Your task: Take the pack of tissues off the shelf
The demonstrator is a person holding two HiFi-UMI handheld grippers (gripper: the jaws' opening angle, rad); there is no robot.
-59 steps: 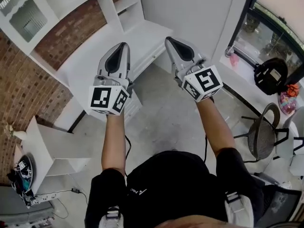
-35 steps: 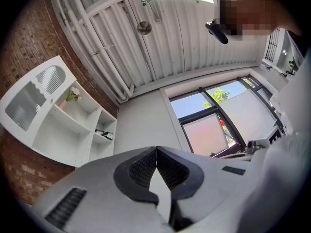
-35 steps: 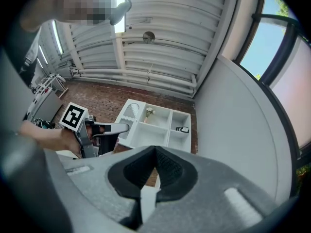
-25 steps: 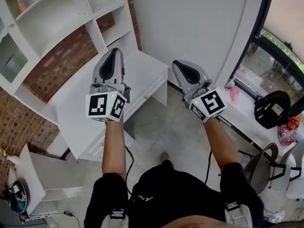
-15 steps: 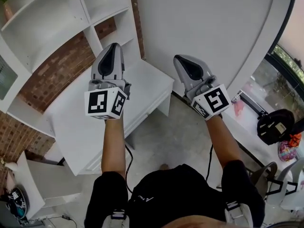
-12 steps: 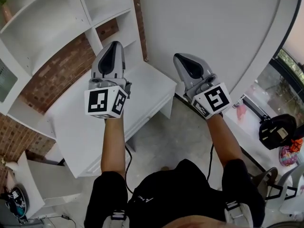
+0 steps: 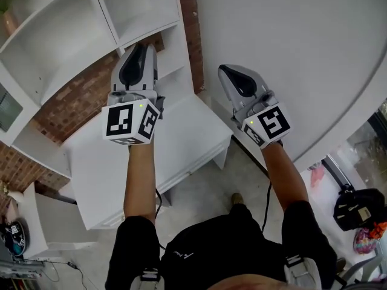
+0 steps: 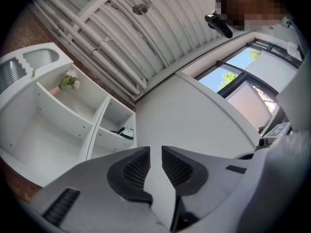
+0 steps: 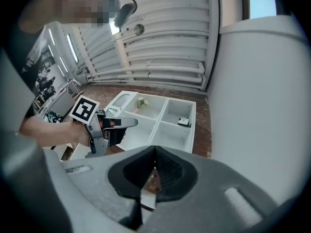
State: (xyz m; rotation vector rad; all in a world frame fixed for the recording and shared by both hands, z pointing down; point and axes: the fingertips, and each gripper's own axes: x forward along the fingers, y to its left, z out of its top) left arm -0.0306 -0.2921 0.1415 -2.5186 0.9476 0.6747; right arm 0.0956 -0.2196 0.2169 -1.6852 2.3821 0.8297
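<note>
The pack of tissues (image 8: 125,132) is a small dark-green and white packet lying in the upper right compartment of the white shelf unit (image 8: 58,125). The right gripper view also shows the pack (image 9: 184,122), far off. It does not show in the head view. My left gripper (image 8: 155,152) points up at the shelf, well short of the pack. Its jaws are opening, a narrow gap stands between them and nothing is in it. My right gripper (image 9: 154,152) is shut and empty, held beside the left gripper (image 7: 140,47) in front of the curved white wall.
A white desk (image 7: 181,138) stands below the shelf unit against a brick wall (image 7: 72,95). A vase of flowers (image 8: 68,81) sits in an upper left compartment. The curved white wall (image 7: 290,59) rises at the right. A low white cabinet (image 7: 42,222) stands at lower left.
The person has stepped closer to the shelf unit, which now fills the upper left of the head view. Both grippers have risen toward it, side by side.
</note>
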